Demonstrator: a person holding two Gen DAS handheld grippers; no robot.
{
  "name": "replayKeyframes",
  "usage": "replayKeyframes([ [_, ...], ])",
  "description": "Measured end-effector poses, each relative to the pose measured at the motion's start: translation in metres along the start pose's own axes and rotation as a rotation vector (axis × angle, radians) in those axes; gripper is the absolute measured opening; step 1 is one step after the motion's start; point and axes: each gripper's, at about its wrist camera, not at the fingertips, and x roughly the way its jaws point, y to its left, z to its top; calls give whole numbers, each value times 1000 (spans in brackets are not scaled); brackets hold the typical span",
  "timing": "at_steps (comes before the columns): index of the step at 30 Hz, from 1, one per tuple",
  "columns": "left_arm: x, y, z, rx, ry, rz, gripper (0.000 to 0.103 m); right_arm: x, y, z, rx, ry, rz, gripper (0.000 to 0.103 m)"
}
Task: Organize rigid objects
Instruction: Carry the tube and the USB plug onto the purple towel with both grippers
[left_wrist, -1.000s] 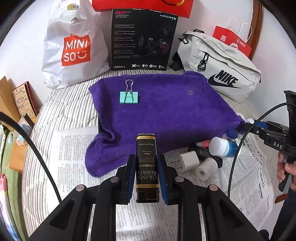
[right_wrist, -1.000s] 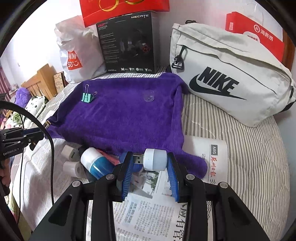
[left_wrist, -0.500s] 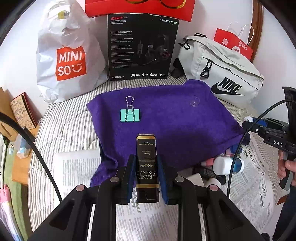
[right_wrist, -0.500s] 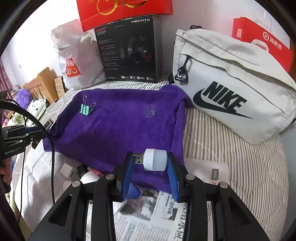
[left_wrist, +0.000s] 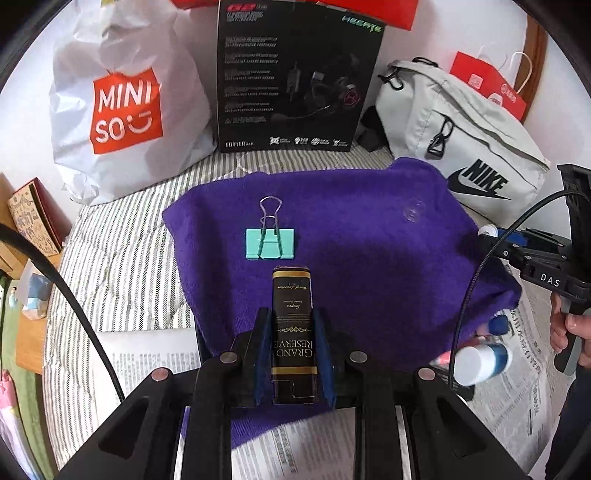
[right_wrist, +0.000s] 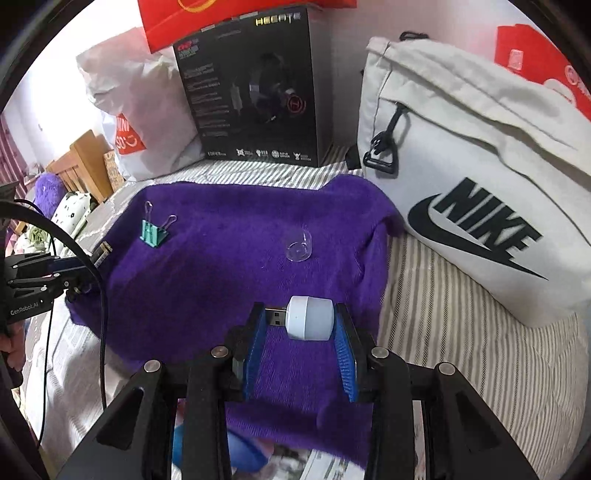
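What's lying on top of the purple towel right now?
On the purple towel lie a teal binder clip and a small clear plastic piece, apart from each other. The near edge is hidden behind both grippers, so anything there cannot be seen.

Pretty even, soft daylight in both views, nothing harsh. The fisheye bends everything hard at the edges, with black vignette corners. In the right wrist view the window side at far left is blown out pale, and the Nike bag (right_wrist: 480, 206) and red paper bag (right_wrist: 535, 62) look smeared and soft. In the left wrist view the headset box (left_wrist: 295, 77) print is blurry. Soft shadows darken the middle of the purple towel (left_wrist: 351, 266) and sit under the binder clip (left_wrist: 270, 243).
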Motion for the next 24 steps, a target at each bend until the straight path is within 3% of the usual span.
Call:
replayKeyframes([
  [13, 39, 21, 14, -29, 59, 23, 23, 61, -2, 22, -33, 73, -19, 36],
  [24, 53, 19, 24, -6, 85, 44, 23, 78, -4, 26, -57, 98, -40, 36],
])
